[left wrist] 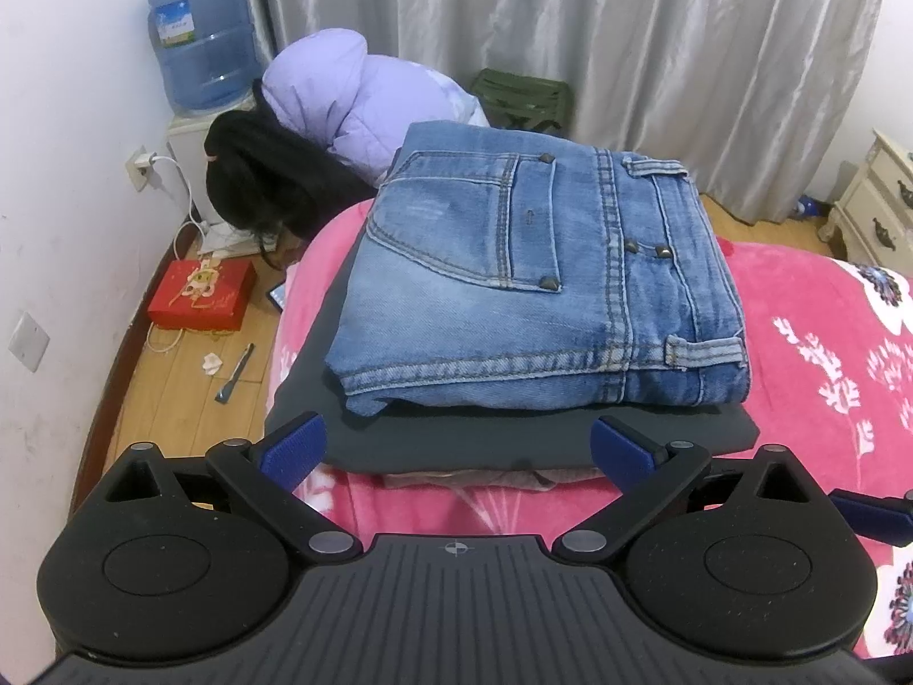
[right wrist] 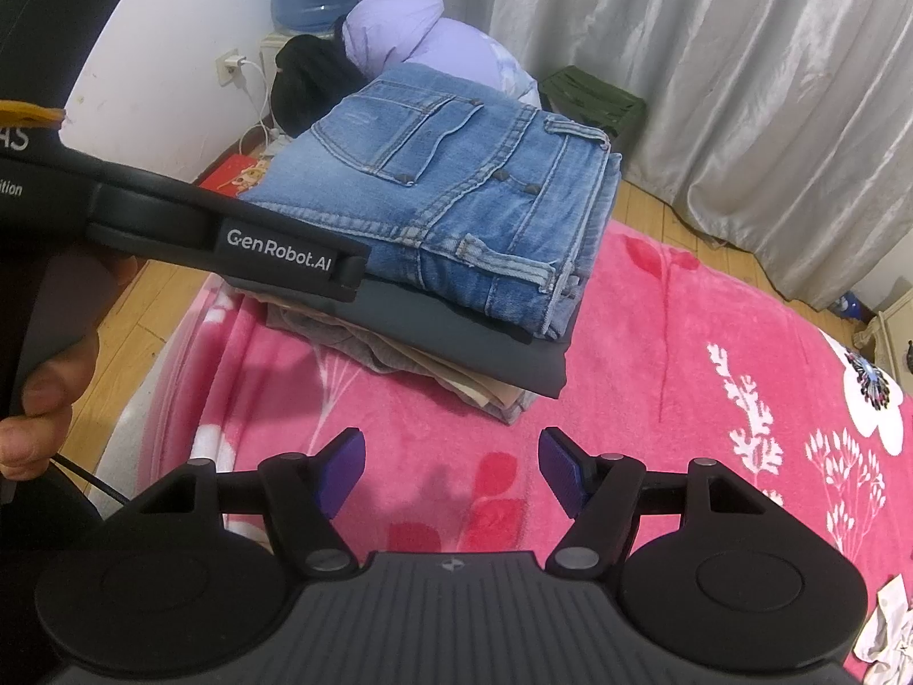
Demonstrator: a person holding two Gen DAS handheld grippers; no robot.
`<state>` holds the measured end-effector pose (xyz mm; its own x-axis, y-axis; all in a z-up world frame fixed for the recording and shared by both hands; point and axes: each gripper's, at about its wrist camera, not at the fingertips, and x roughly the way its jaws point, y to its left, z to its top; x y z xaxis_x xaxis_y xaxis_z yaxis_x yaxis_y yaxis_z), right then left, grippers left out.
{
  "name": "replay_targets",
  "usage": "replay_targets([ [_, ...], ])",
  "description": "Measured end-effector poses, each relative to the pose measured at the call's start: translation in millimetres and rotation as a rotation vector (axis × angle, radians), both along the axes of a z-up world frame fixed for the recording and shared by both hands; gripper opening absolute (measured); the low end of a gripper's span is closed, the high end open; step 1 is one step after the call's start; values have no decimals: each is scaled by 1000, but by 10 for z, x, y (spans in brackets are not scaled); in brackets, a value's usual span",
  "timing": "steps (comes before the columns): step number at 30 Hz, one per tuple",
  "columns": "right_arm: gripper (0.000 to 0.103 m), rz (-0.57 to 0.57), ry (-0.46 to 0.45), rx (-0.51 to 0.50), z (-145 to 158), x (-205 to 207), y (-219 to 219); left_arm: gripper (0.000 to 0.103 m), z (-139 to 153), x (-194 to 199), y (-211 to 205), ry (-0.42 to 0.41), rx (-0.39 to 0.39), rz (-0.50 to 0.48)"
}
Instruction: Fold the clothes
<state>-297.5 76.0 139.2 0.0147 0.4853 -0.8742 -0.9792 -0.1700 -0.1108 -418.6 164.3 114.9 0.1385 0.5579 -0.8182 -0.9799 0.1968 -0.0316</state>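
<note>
- Both grippers tilt steeply down over a pink floral blanket (right wrist: 656, 308) spread on the bed
- Left gripper (left wrist: 456, 448) has its blue-padded jaws wide apart; the near edge of the clothes stack lies between and just past the fingertips, and I cannot tell whether the pads touch the cloth
- Seen from the right wrist, a hand (right wrist: 40, 394) at the left edge wraps around the left tool's handle, whose black body crosses in front of the stack
- Right gripper (right wrist: 451, 465) also stands with jaws apart, nothing between them but bare blanket; the stack lies ahead and slightly left of it, apart from the fingertips
- No container holds the clothes; they sit as a pile straight on the blanket near the bed's far left corner
- Folded blue jeans (left wrist: 536, 262) lie on top, back pocket and belt loops facing up
- Under them rests a folded dark grey garment (right wrist: 456, 337), wider than the jeans so its edges stick out
- Beneath that are beige and grey garments (right wrist: 456, 382), less neatly squared
- Beyond the bed, a lilac puffer jacket (left wrist: 342, 97) and a black garment (left wrist: 268, 182) are heaped near a blue water jug (left wrist: 200, 40) on a white dispenser
- On the wooden floor lies a red box (left wrist: 200, 299); grey curtains (left wrist: 627, 28) hang behind
</note>
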Motion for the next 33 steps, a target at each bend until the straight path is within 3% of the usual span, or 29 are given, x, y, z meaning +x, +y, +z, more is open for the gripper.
replay_targets([
  [33, 71, 4, -1, -3, -23, -29, 16, 100, 5, -17, 1, 2, -1, 8],
])
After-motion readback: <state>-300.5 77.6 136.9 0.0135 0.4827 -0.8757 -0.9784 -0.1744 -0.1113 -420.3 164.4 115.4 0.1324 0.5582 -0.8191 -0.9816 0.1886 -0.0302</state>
